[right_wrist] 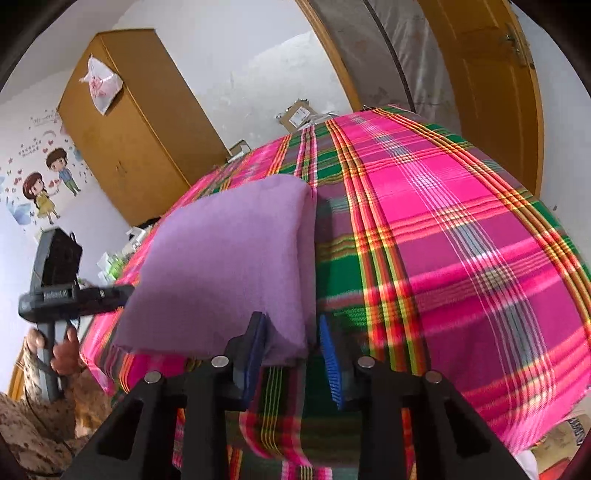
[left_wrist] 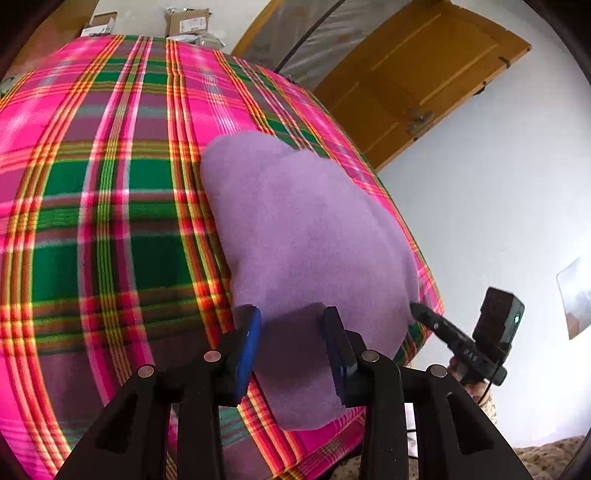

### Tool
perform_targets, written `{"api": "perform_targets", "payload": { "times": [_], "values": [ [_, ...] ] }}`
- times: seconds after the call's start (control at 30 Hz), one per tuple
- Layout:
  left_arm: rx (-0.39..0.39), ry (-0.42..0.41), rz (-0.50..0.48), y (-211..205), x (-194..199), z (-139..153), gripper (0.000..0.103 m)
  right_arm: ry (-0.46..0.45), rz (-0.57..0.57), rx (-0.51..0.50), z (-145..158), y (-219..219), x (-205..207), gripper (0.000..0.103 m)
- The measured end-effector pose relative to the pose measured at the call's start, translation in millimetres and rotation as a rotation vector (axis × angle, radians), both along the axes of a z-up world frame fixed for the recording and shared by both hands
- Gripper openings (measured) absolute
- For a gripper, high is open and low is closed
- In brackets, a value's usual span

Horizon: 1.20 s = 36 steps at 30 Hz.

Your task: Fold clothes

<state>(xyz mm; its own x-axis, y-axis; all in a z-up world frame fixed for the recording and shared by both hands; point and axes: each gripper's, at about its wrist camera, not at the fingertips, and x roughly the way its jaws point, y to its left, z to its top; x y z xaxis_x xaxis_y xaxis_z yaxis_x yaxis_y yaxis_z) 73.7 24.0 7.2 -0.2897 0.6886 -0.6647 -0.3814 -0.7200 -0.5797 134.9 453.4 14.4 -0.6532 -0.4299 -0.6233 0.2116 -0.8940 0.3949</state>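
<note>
A folded purple cloth (left_wrist: 306, 236) lies near the edge of a bed covered in a pink and green plaid sheet (left_wrist: 110, 184). In the left wrist view my left gripper (left_wrist: 291, 332) has its blue pads on a raised bunch of the cloth's near edge, which fills the gap between them. The right gripper (left_wrist: 424, 314) reaches the cloth's right edge there. In the right wrist view my right gripper (right_wrist: 293, 338) stands around the near right corner of the purple cloth (right_wrist: 229, 258). Its left pad touches the corner and a thin gap shows at the right pad. The left gripper (right_wrist: 118, 291) meets the cloth's left edge.
A wooden door (left_wrist: 413, 74) and a white wall stand past the bed's right side. A wooden cupboard (right_wrist: 125, 140) stands against a wall with cartoon stickers. Cardboard boxes (left_wrist: 188, 22) sit beyond the far end of the bed. A person's hand (right_wrist: 62, 354) holds the left gripper's handle.
</note>
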Motion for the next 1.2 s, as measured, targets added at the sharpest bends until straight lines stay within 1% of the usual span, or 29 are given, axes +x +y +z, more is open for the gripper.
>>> {"api": "perform_targets", "payload": {
  "times": [0.2,0.3,0.37,0.4,0.53,0.63,0.73,0.77,0.8,0.83,0.87,0.97,1.2],
  "values": [
    [0.022,0.016,0.043,-13.3,-21.7,8.2,0.036,-0.034,0.000,0.068,1.7,-1.1,10.7,0.031],
    [0.022,0.035,0.082,-16.2,-42.3,14.0,0.036,-0.002,-0.010,0.135,14.9,-6.8,17.4,0.030],
    [0.011,0.035,0.121,-18.8,-62.5,17.3,0.036,0.042,-0.027,0.167,26.7,-9.7,20.2,0.030],
    [0.012,0.033,0.126,-17.9,-70.4,18.0,0.036,0.057,-0.033,0.174,31.1,-10.8,20.4,0.030],
    [0.017,-0.016,0.141,-11.7,-105.4,14.8,0.036,0.066,-0.047,0.176,36.4,-13.4,14.4,0.030],
    [0.034,-0.051,0.117,-7.0,-116.8,9.6,0.036,0.047,-0.050,0.172,32.0,-15.2,7.5,0.030],
    [0.087,-0.109,0.111,-7.2,-128.7,2.8,0.035,0.032,-0.049,0.174,28.6,-18.5,2.0,0.030],
    [0.101,-0.115,0.102,-7.0,-130.9,2.4,0.035,0.027,-0.047,0.175,27.8,-19.7,0.2,0.030],
    [0.104,-0.110,0.100,-9.6,-128.2,2.1,0.034,0.024,-0.047,0.177,27.2,-21.0,-1.3,0.030],
    [0.107,-0.098,0.098,-10.0,-128.1,3.1,0.021,0.021,-0.048,0.180,26.6,-22.3,-2.6,0.030],
    [0.107,-0.084,0.092,-10.0,-128.1,4.4,0.012,0.017,-0.049,0.179,26.0,-22.7,-3.4,0.030],
    [0.136,-0.106,0.113,-14.3,-133.5,2.3,0.010,0.004,-0.051,0.171,23.5,-22.5,-5.2,0.030],
    [0.160,-0.110,0.144,-16.9,-140.3,-4.2,0.009,-0.020,-0.052,0.150,15.3,-21.6,-7.1,0.030]
  ]
}}
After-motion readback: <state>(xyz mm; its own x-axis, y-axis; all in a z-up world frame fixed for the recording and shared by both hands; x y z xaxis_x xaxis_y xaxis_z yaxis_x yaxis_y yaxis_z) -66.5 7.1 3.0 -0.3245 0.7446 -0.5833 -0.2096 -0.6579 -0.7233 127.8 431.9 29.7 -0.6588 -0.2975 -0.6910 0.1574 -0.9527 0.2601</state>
